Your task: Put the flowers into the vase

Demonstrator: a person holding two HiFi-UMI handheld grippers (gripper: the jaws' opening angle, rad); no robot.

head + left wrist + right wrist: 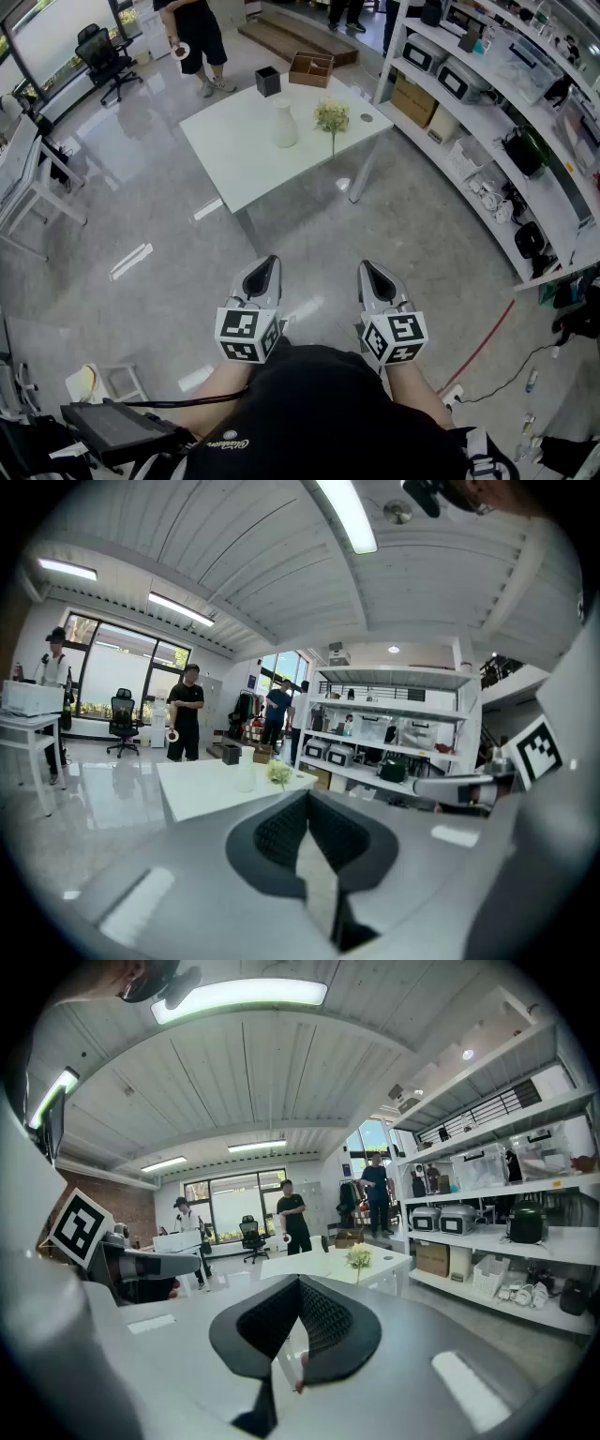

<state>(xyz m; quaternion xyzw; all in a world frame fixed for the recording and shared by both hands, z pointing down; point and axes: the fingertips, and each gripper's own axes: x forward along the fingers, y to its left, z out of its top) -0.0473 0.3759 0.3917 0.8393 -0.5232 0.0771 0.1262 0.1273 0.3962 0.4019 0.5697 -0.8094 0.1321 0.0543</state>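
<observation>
Tabletop: the white tabletop [234,155] stands well ahead of the person, out of reach of both hands.
Vase: a white, narrow-necked vase [284,124] stands upright near the middle, and nothing shows above its neck.
Flowers: a small pale-green bunch of flowers [332,117] is just right of the vase, apart from it. Its thin stem points toward the near edge; I cannot tell whether it lies flat or is propped up.
Handling: probably very light and soft, with blooms that crush easily and a slim stem that can slip or bend.
Where to grip: low on the stem, away from the blooms, with gentle pressure.
Left tongs: the left tongs [265,267] are held close to the body, closed and empty.
Right tongs: the right tongs [373,272] are alongside, also fully closed and touching nothing.
</observation>
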